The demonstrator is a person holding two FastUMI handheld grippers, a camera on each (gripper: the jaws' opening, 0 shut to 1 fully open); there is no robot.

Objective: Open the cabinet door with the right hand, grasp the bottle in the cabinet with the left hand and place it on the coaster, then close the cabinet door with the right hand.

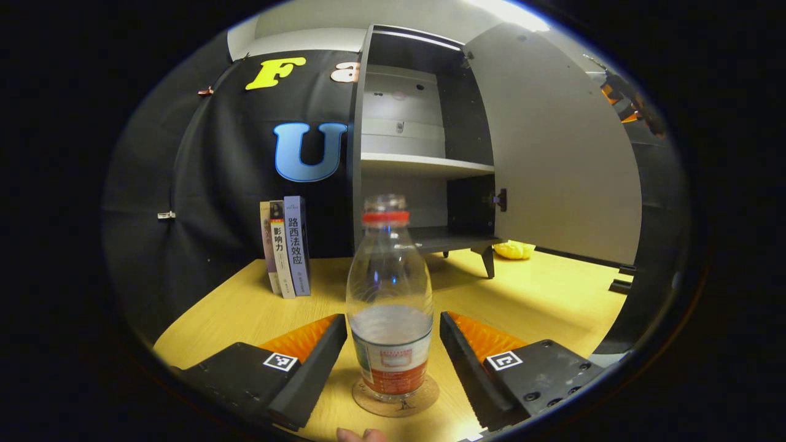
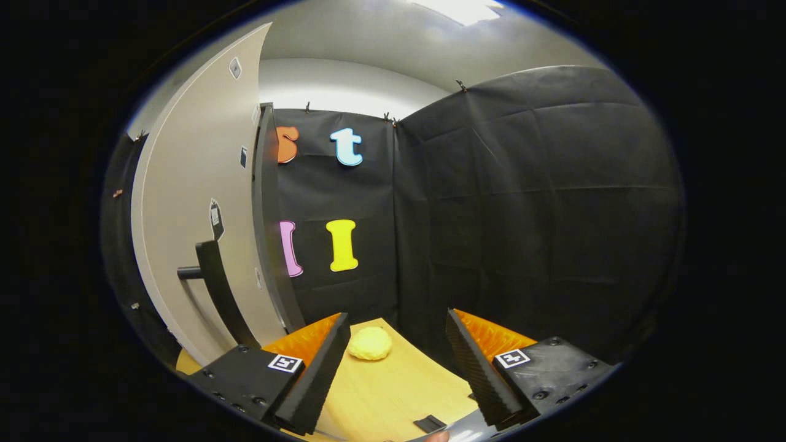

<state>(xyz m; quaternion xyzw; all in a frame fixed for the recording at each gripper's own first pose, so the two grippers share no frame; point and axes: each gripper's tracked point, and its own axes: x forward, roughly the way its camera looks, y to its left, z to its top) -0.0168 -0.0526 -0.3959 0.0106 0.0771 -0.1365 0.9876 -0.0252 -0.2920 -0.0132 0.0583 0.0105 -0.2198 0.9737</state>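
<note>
A clear plastic bottle [image 1: 389, 307] with a red cap ring and red label stands upright on a round cork coaster [image 1: 396, 397] on the wooden table. My left gripper [image 1: 393, 362] is open, its fingers on either side of the bottle with gaps to both. Behind it the grey cabinet [image 1: 424, 166] stands with its door [image 1: 556, 147] swung wide open to the right and bare shelves inside. In the right gripper view, my right gripper [image 2: 398, 368] is open and holds nothing. The door's outer face [image 2: 190, 227] with its black bar handle [image 2: 215, 288] is to its left.
Three books [image 1: 285, 245] stand upright left of the cabinet against the black cloth wall. A yellow bun-like object [image 1: 514, 249] [image 2: 369, 342] lies on the table [image 1: 540, 294] by the cabinet's foot. A fingertip [image 1: 362, 434] peeks in at the bottom edge.
</note>
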